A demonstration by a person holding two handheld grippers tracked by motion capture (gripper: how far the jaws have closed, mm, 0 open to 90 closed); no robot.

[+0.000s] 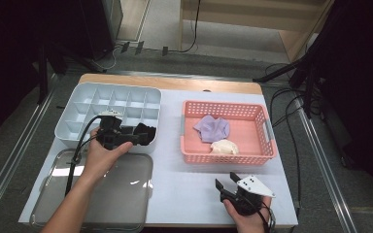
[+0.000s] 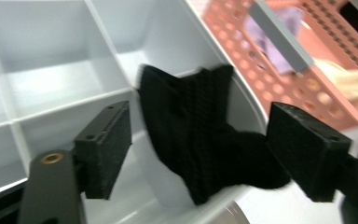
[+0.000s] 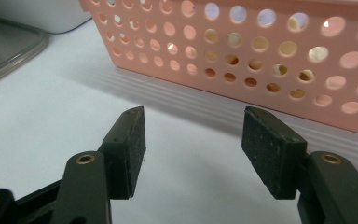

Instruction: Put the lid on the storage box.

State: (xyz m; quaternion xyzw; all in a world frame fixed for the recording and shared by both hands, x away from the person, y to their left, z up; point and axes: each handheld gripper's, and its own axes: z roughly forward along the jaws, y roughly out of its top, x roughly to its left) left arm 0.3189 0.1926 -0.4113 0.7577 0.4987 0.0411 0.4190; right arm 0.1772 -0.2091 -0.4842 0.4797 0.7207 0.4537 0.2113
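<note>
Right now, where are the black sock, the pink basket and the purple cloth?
black sock (image 2: pixel 205 135): left gripper view, middle of the ribbed fabric.
pink basket (image 1: pixel 226 156): high view, its near wall.
purple cloth (image 1: pixel 212 128): high view, centre of the bundle inside the basket.

The high view looks forward and down from above the person's side onto the whole table (image 1: pixel 189 184), taking in the divided white tray (image 1: pixel 109 104), the pink basket (image 1: pixel 267 126) and the clear lid (image 1: pixel 126 194), with the floor beyond. The left gripper view sits low and very close, looking past its own jaws into the near right corner of the divided white tray (image 2: pixel 51 70), with the pink basket (image 2: pixel 270 70) behind. The right gripper view sits just above the table (image 3: pixel 51 121), facing the near wall of the pink basket (image 3: pixel 242 51) at close range. All three views share that basket.
</note>
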